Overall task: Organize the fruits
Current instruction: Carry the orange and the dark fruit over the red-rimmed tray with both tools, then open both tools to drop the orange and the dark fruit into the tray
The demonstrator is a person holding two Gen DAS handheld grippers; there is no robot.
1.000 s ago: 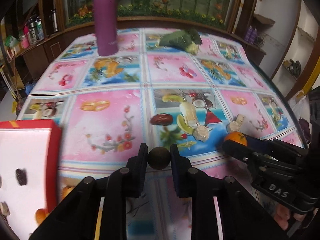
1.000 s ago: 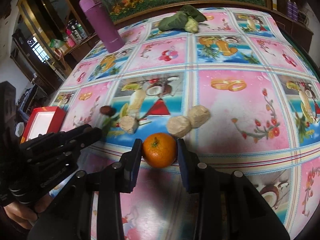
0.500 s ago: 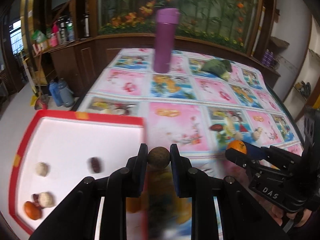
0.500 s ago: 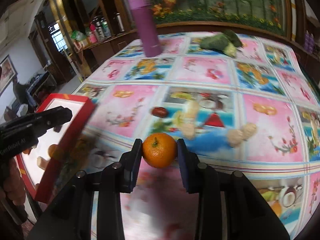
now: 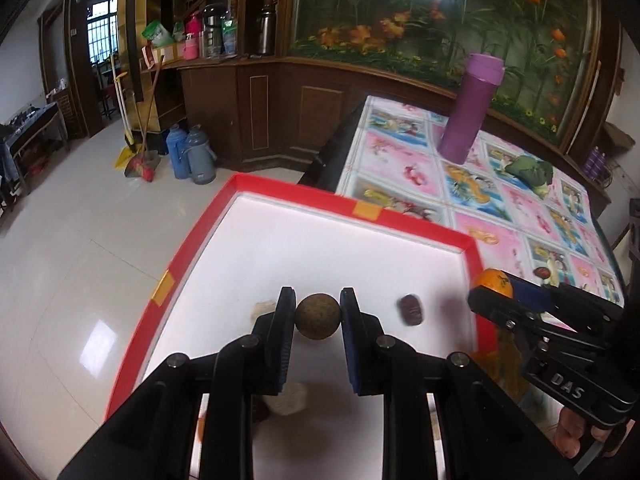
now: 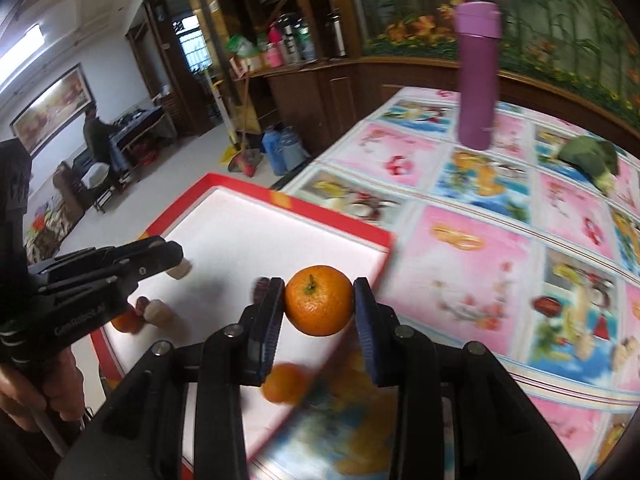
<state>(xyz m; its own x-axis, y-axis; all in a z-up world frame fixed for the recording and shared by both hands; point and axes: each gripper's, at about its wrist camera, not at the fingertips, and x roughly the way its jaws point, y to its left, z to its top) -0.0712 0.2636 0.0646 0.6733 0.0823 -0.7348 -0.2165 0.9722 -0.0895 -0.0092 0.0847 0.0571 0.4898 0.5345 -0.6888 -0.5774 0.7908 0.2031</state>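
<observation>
While the left tool (image 5: 318,316) clamps a brown round fruit (image 5: 318,316) above the red-rimmed tray (image 5: 404,220), the right tool (image 6: 319,306) grips an orange (image 6: 319,306) over the tray's edge; beyond, a purple bottle (image 6: 478,76) stands on the tabletop (image 6: 472,240).

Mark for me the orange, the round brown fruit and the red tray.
orange (image 6: 319,306): right wrist view, middle of its front face.
round brown fruit (image 5: 318,316): left wrist view, centre of the ball.
red tray (image 5: 304,193): left wrist view, far rim.
</observation>
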